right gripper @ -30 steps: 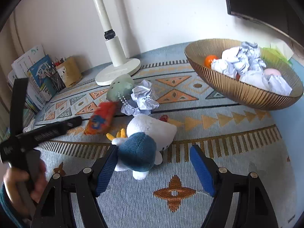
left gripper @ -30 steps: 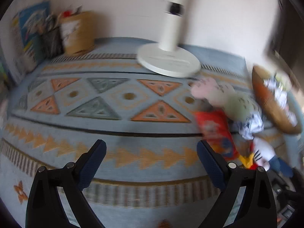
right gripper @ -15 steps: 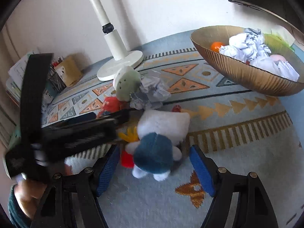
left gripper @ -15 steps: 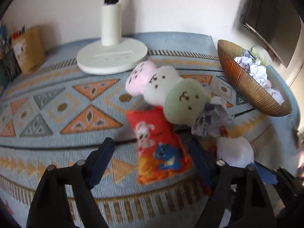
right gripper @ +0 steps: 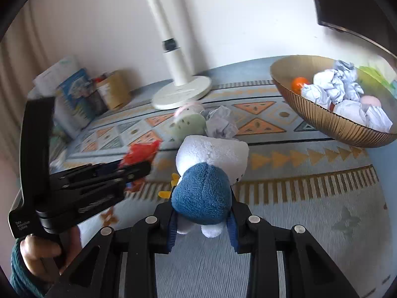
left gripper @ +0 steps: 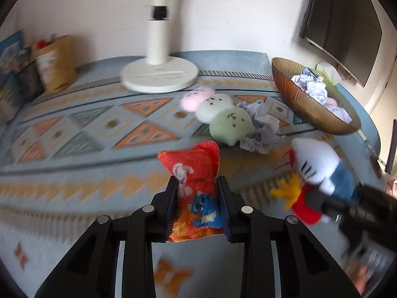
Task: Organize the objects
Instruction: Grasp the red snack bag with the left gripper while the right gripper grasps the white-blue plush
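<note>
My left gripper (left gripper: 197, 207) is shut on a red printed pouch (left gripper: 193, 186) lying on the patterned rug; the pouch also shows in the right wrist view (right gripper: 140, 154). My right gripper (right gripper: 202, 223) is shut on a white and blue plush toy (right gripper: 207, 183), which also shows at the right of the left wrist view (left gripper: 320, 171). A pink, white and green plush trio (left gripper: 218, 113) and a crumpled paper ball (left gripper: 263, 129) lie beyond. A gold bowl (right gripper: 330, 121) with paper balls stands at the right.
A white fan base (left gripper: 160, 75) with its pole stands at the back. A brown bag (left gripper: 55, 63) and books (right gripper: 72, 92) lean on the wall at the left. A dark screen (left gripper: 345, 27) hangs at the upper right.
Both grippers were open and have closed: the left on the red pouch, the right on the white and blue plush. The left gripper swung right toward the toys.
</note>
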`<state>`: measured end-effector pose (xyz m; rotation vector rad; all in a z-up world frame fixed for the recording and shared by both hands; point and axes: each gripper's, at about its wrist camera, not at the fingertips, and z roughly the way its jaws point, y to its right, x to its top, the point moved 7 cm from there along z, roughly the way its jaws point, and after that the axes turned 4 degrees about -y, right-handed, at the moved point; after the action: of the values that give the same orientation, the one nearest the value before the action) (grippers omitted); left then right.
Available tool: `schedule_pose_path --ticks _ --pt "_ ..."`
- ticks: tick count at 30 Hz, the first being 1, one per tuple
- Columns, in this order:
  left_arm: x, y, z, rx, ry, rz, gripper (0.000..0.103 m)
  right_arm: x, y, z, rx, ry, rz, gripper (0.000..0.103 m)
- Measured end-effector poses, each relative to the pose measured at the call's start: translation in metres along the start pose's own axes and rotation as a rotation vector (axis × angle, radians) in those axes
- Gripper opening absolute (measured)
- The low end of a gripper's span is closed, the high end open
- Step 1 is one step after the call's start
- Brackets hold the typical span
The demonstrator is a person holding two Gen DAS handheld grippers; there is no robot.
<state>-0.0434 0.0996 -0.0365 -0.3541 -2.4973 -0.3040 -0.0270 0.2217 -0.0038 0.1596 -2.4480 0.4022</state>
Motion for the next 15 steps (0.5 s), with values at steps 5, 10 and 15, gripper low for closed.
schedule_pose_path --ticks 5,10,15 --pt "-0.042 -0.018 -0.020 -0.008 -0.018 -0.061 0.027 -0.021 -0.007 0.011 -0.003 -0.061 -0.070 0.033" --pt "-0.051 -0.021 -0.020 -0.008 -0.006 -0.068 0.035 -0.031 0.005 0.018 -0.001 -0.075 -0.014 0.051" --pt "-0.050 -0.021 -0.019 -0.024 -0.007 -0.074 0.038 -0.033 0.008 0.008 -0.060 -0.043 0.010 0.071"
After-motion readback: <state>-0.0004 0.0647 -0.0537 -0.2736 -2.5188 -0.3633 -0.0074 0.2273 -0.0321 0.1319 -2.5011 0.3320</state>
